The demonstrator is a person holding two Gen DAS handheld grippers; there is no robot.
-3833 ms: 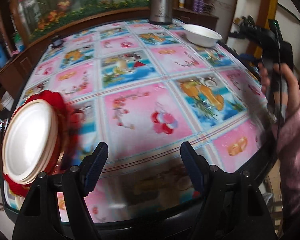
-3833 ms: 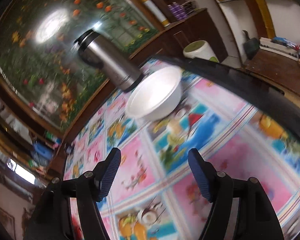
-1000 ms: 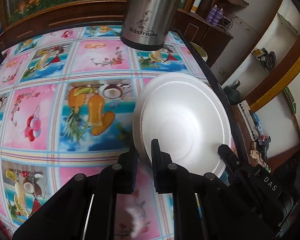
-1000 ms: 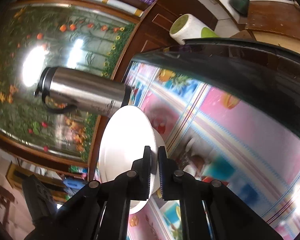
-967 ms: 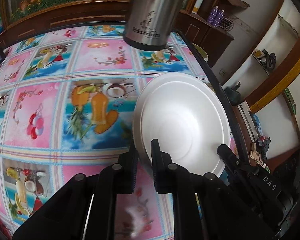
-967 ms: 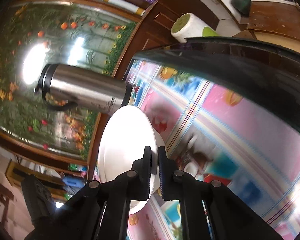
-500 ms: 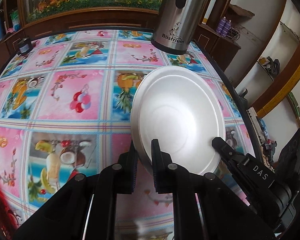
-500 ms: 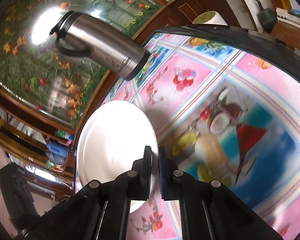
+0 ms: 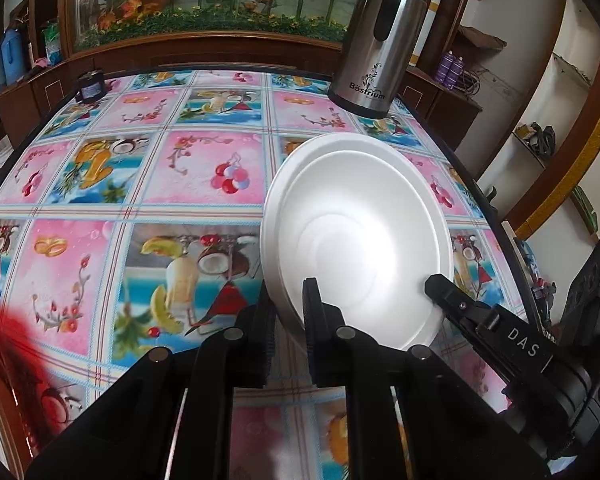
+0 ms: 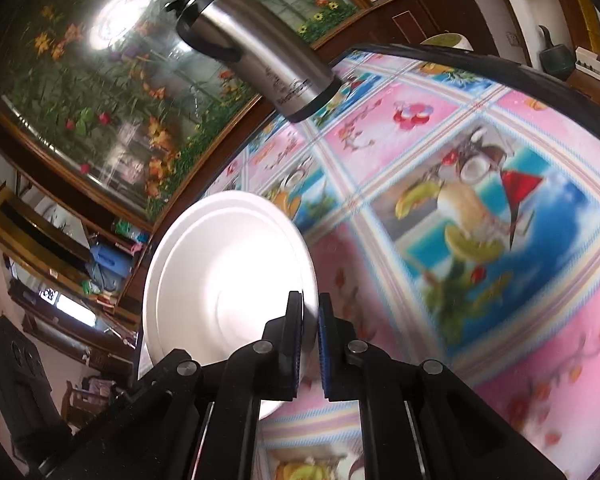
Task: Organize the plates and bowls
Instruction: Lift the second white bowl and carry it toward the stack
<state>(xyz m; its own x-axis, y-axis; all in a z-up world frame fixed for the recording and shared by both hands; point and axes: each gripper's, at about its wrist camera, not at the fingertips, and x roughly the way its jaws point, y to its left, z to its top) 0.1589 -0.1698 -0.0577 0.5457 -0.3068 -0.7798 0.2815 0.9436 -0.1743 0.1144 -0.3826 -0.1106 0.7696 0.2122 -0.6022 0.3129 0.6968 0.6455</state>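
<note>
The bowl [image 9: 356,236] is pinched at opposite rims by the left claw [image 9: 288,320] and right claw [image 10: 309,336], both closed. Judged light, thin, crushable foam.

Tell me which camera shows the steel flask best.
Left wrist view: the flask stands upright and sharp, with its label readable. The right wrist view shows the flask whole but steeply tilted and softer, its lettering illegible.

bowl [image 9: 360,236]: matt white foam | flask [image 9: 380,40]: brushed steel | tablecloth [image 9: 140,184]: glossy printed plastic | cabinet [image 9: 204,50]: polished wood
</note>
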